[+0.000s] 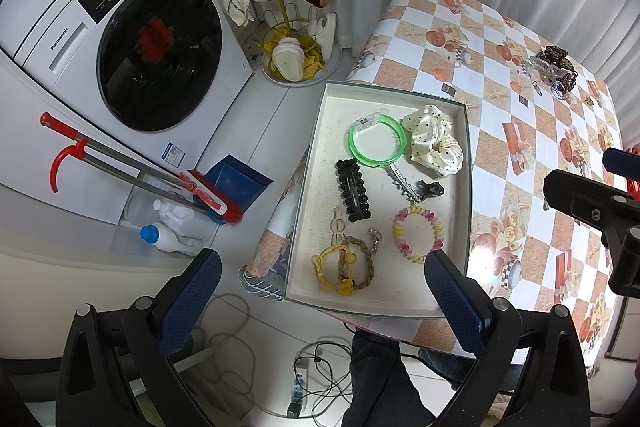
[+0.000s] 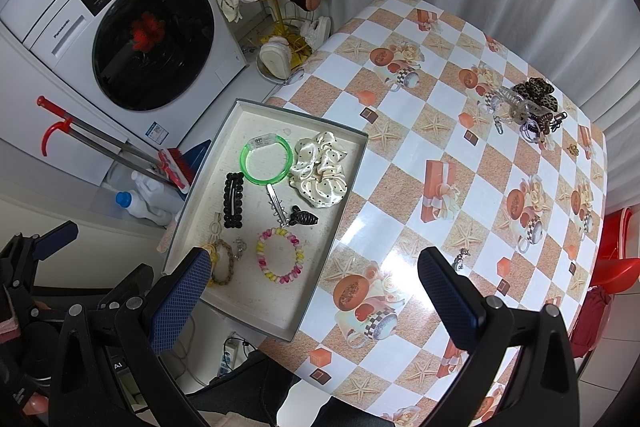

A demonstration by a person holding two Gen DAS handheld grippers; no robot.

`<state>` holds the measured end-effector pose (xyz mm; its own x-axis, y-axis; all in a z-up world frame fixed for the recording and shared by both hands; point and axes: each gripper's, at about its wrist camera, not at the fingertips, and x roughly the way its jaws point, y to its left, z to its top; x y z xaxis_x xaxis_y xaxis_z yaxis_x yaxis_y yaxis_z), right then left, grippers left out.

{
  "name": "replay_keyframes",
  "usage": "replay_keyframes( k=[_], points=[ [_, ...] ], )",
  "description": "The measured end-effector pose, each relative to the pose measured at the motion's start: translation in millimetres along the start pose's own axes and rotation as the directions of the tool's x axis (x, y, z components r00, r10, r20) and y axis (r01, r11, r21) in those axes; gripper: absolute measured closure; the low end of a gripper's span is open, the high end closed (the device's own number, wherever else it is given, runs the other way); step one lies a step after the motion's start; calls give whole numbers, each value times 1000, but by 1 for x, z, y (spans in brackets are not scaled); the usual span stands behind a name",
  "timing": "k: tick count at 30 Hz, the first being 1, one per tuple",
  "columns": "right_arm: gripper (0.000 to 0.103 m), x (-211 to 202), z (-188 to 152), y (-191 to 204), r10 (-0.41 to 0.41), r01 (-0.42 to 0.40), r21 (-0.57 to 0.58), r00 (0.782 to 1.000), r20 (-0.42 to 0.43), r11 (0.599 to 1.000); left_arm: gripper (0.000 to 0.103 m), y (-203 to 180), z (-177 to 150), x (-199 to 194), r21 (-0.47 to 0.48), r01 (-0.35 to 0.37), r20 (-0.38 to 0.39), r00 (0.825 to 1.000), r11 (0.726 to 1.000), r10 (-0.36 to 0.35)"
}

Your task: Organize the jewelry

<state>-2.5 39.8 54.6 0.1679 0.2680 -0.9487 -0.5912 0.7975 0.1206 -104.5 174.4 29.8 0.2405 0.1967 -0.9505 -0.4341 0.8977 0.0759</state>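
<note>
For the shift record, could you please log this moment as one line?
left gripper: open, empty | right gripper: open, empty | tray: holds several pieces | pile: on table, outside tray

Tray of hair things on a checked table

The right gripper (image 2: 312,291) hangs open above the tray (image 2: 262,325); a scrunchie (image 2: 322,171) touches a green bangle (image 2: 267,159), clips (image 2: 528,107) well apart.

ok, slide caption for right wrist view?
Open right claw above table; tray holds sorted hair accessories.
</note>
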Motion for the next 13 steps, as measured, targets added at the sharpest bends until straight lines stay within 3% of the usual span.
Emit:
replay_keyframes(
  k=[13],
  points=[
    [0, 0, 0, 1, -1, 1, 2, 1000, 0, 1000, 0, 7, -1, -1, 12, 0, 10, 1000, 1000, 0]
  ],
)
